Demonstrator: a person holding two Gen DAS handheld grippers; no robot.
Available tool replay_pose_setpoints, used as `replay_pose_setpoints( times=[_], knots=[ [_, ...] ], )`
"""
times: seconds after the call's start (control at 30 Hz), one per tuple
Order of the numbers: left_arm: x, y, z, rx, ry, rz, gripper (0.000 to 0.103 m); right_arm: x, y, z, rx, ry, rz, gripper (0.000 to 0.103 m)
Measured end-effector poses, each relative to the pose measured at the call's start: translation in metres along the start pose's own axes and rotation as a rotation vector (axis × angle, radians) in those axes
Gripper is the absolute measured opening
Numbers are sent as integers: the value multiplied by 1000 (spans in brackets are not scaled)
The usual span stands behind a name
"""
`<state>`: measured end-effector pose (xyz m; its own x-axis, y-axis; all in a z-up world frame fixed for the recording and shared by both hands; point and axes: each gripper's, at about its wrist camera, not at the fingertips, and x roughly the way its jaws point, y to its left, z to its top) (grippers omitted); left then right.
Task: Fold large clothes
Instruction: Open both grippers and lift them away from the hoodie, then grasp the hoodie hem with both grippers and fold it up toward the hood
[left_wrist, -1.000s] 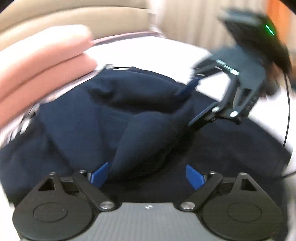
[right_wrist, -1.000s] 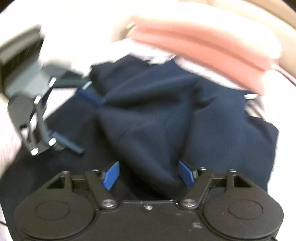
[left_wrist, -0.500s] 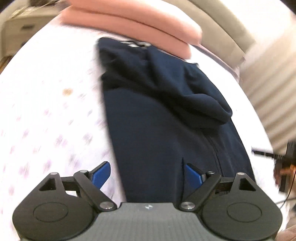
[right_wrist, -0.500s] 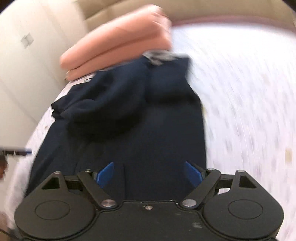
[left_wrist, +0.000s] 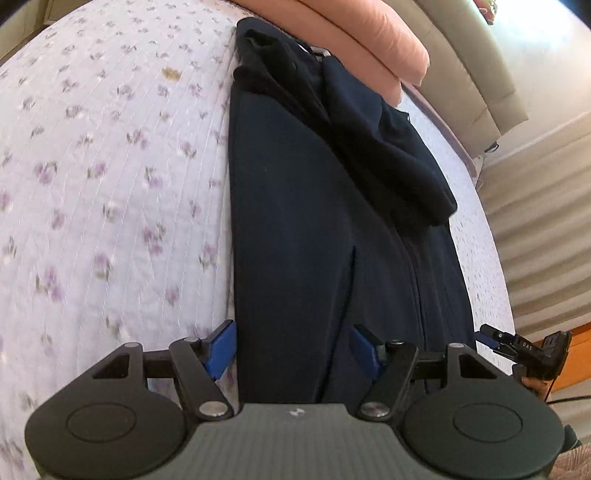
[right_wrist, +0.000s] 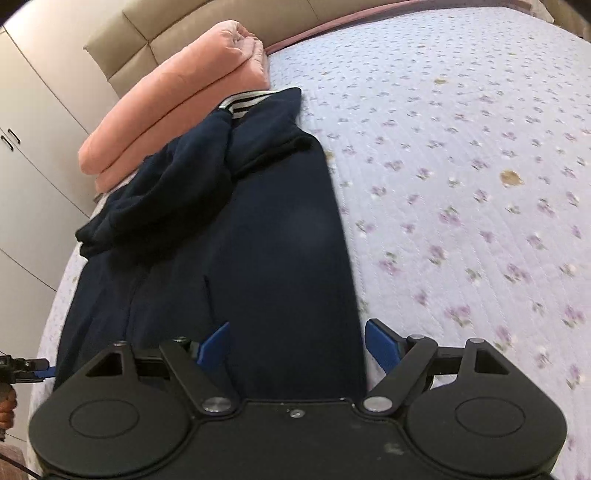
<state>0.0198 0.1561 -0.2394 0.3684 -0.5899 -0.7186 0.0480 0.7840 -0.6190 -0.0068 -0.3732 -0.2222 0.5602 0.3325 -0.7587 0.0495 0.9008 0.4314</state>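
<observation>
A dark navy garment (left_wrist: 314, 221) lies lengthwise on the bed as a long narrow strip, with a sleeve folded across its far part. It also shows in the right wrist view (right_wrist: 258, 240), with a striped collar (right_wrist: 242, 105) at its far end. My left gripper (left_wrist: 293, 349) is open, its blue fingertips either side of the garment's near left edge. My right gripper (right_wrist: 299, 345) is open over the near right edge. Neither holds cloth. The right gripper's tip (left_wrist: 517, 345) shows at the far right in the left view.
The bed has a pale floral quilt (right_wrist: 461, 184) with a small brown spot (right_wrist: 511, 178). A folded pink blanket (right_wrist: 177, 103) lies against the beige headboard (right_wrist: 177, 33) beyond the garment. White wardrobe doors (right_wrist: 26, 155) stand on one side.
Both grippers let go of the cloth near the garment's middle and pulled back to its near end. The sleeve now lies folded across the body.
</observation>
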Motion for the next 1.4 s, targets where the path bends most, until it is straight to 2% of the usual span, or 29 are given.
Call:
replay_pose_setpoints(
  times=[0.1, 0.3, 0.63, 0.67, 0.7, 0.73, 0.8, 0.87, 0.93, 0.97, 1.0, 1.03, 1.07, 1.1, 1.13, 1.17, 1.2, 1.3, 1.4],
  knots=[
    [1, -1, -12, 1, 25, 1, 64, -2, -10, -12, 43, 32, 22, 95],
    [-1, -2, -32, -13, 69, -41, 62, -19, -23, -39, 94, 43, 94, 93],
    [6, -13, -65, 39, 223, -96, 52, -40, -33, -73, 166, 187, 220, 88],
    [7, -14, -68, 50, 241, -101, 51, -41, -34, -74, 176, 193, 235, 84],
    [7, -15, -71, 62, 252, -102, 51, -41, -35, -76, 196, 205, 260, 74],
    [7, -16, -73, 69, 259, -104, 51, -40, -38, -79, 218, 216, 279, 60],
    [10, -16, -75, 56, 277, -122, 51, -33, -40, -86, 247, 246, 296, 44],
    [13, -13, -79, 27, 321, -169, 46, -28, -40, -90, 262, 238, 303, 43],
    [18, -14, -81, 26, 337, -166, 42, -27, -43, -92, 315, 210, 328, 41],
    [21, -15, -84, 29, 328, -153, 36, -27, -43, -92, 327, 202, 334, 37],
    [24, -13, -87, 19, 318, -150, 15, -30, -41, -92, 317, 193, 317, 23],
    [25, -13, -88, 10, 305, -141, 6, -36, -37, -90, 288, 170, 293, 12],
    [23, -16, -88, 21, 268, -122, 5, -49, -31, -88, 255, 114, 314, 12],
    [12, -26, -88, 73, 200, -126, 5, -65, -22, -85, 211, 47, 367, 10],
    [-3, -36, -88, 136, 124, -166, 5, -82, -11, -79, 157, -2, 384, 9],
    [-17, -41, -87, 163, 72, -218, 5, -94, -2, -75, 115, -31, 349, 9],
    [-25, -39, -83, 129, 72, -240, 5, -103, 3, -72, 98, -43, 295, 9],
    [-23, -21, -83, 46, 106, -209, 5, -94, -6, -76, 158, 33, 266, 8],
    [-11, -18, -91, 49, 136, -181, 5, -79, -4, -85, 157, 92, 217, 8]
  ],
)
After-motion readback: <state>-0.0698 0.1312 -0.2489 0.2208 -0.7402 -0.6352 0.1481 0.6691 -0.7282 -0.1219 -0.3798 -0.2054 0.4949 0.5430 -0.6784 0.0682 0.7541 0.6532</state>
